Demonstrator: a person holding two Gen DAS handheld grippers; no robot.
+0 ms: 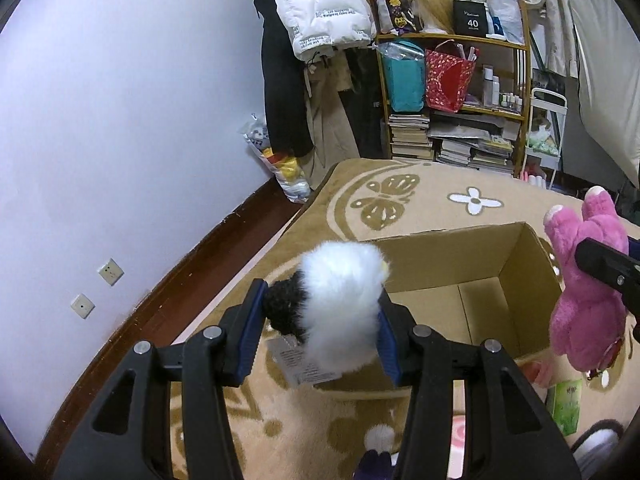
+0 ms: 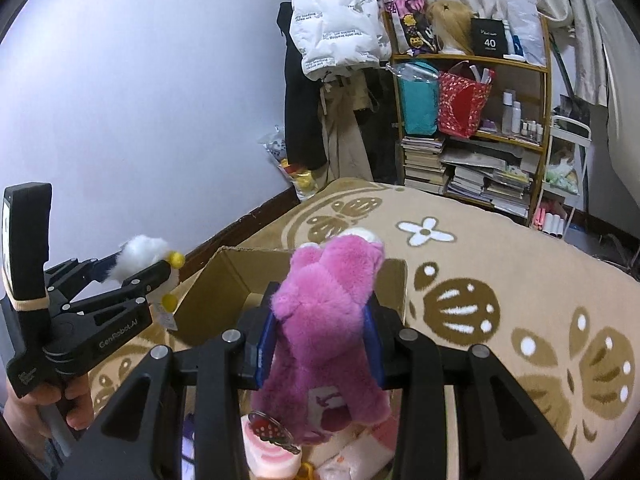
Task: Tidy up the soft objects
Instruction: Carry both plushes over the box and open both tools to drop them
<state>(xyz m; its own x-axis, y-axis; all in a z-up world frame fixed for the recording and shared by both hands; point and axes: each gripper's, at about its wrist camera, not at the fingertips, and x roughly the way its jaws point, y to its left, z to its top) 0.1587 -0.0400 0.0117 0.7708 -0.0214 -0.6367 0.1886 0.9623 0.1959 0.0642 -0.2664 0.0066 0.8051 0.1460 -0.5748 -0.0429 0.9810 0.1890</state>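
Observation:
My left gripper [image 1: 320, 324] is shut on a fluffy white and black plush [image 1: 340, 300] with a paper tag hanging below it. It holds the toy in the air, just left of the open cardboard box [image 1: 440, 256]. My right gripper [image 2: 324, 332] is shut on a pink plush bear [image 2: 332, 292], held above the near side of the box [image 2: 216, 300]. The pink bear [image 1: 588, 280] hangs at the right of the left wrist view. The left gripper [image 2: 144, 266] with its white plush [image 2: 142, 254] shows at the left in the right wrist view, and a hand [image 2: 76, 404] grips its handle.
The box stands on a beige blanket [image 2: 480, 248] patterned with butterflies. A wooden shelf [image 1: 452, 40] of bags, bottles and stacked books stands behind it, beside hanging coats [image 1: 320, 12]. A plastic bag of toys [image 1: 288, 172] leans at the wall. A green packet [image 1: 566, 404] and pink soft items [image 2: 272, 456] lie near me.

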